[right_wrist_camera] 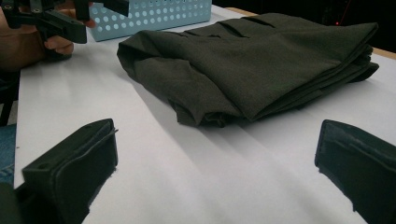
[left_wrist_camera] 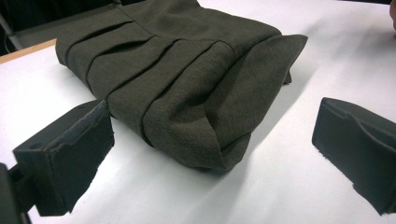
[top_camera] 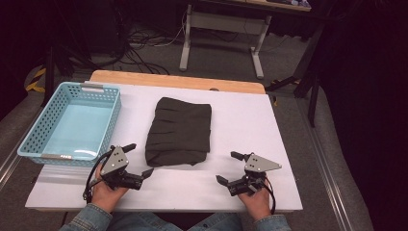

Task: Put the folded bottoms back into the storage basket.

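Jaws of the left gripper point(top_camera: 139, 160) and right gripper point(top_camera: 227, 167) are spread wide, nothing held. Between them, slightly farther, the folded dark garment point(top_camera: 180, 130) is laid (pleated); a blue basket point(top_camera: 111, 115) is set far left.

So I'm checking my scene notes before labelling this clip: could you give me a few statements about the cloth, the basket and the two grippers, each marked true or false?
1. The folded dark garment lies on the white table, outside the basket. True.
2. The blue basket holds a folded cloth. False: nothing lies in it.
3. The left gripper is clamped on the garment. False: its jaws stand open, short of the garment's corner.
4. The right gripper has open jaws with nothing between them. True.
5. The basket sits at the table's right side. False: in the high view it sits at the left.
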